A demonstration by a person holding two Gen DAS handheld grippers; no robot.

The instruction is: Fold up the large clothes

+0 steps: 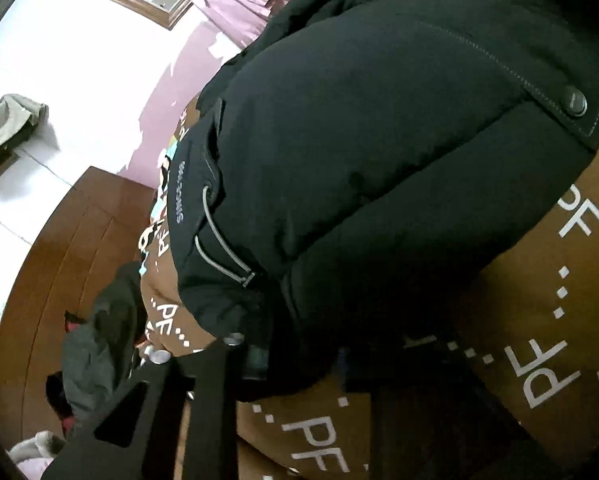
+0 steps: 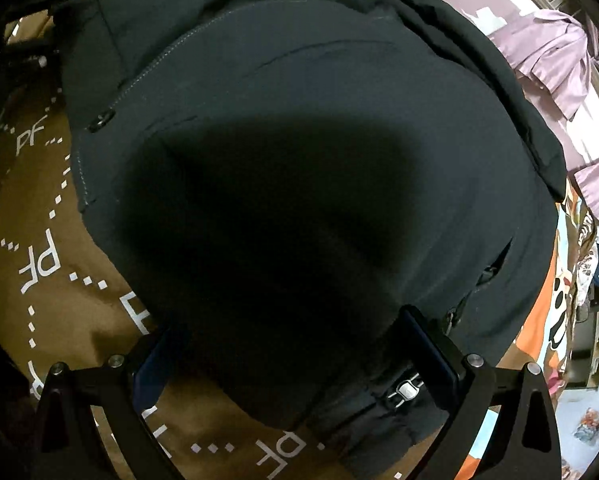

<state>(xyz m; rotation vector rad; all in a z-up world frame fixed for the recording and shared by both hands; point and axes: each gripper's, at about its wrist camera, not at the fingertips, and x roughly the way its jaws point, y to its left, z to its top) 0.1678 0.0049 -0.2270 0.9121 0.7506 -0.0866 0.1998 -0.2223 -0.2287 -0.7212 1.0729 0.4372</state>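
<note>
Black puffer jacket lies on brown printed bedspread. Left gripper pinches jacket's near hem; right gripper wide, straddling jacket's edge.

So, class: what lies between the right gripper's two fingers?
The black puffer jacket's hem bulges between the fingers of the right gripper, in the right wrist view.
</note>
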